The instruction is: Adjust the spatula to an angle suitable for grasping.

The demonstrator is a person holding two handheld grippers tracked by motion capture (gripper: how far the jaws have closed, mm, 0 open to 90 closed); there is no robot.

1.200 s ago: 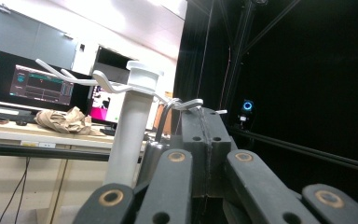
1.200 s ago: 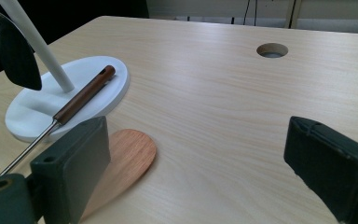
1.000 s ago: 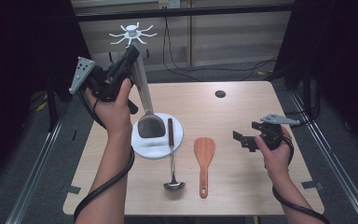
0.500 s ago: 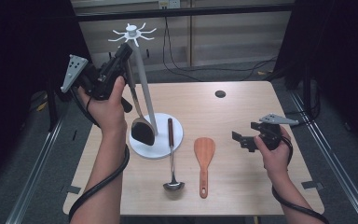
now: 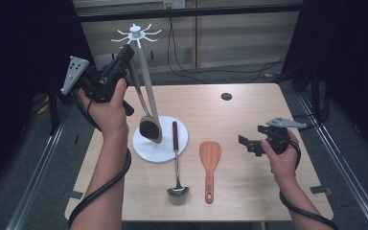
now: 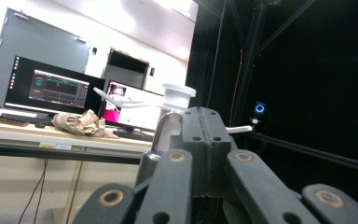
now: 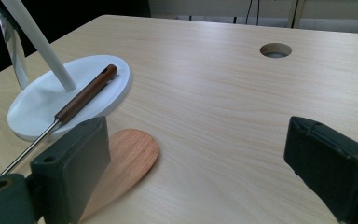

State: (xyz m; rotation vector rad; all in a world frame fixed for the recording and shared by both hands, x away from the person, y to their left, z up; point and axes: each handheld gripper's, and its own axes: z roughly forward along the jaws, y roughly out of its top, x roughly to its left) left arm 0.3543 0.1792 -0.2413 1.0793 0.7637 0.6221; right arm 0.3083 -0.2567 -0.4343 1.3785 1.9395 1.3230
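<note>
1. We see the left gripper [image 5: 126, 53] clenched on the spatula [image 5: 146, 115] handle, just beside the rack [image 5: 143, 81] top.
2. Spatula head hangs over the rack base.
3. Right gripper [image 5: 246, 143] released, well apart from the rack.

Light wooden table [image 5: 249, 115], 1 round cable hole [image 5: 226, 96] near far edge. White stand base [image 5: 170, 152] left of centre. Ladle [image 5: 175, 158]: handle on base, bowl toward near edge. Wooden spatula [image 5: 210, 160] just right of ladle.
</note>
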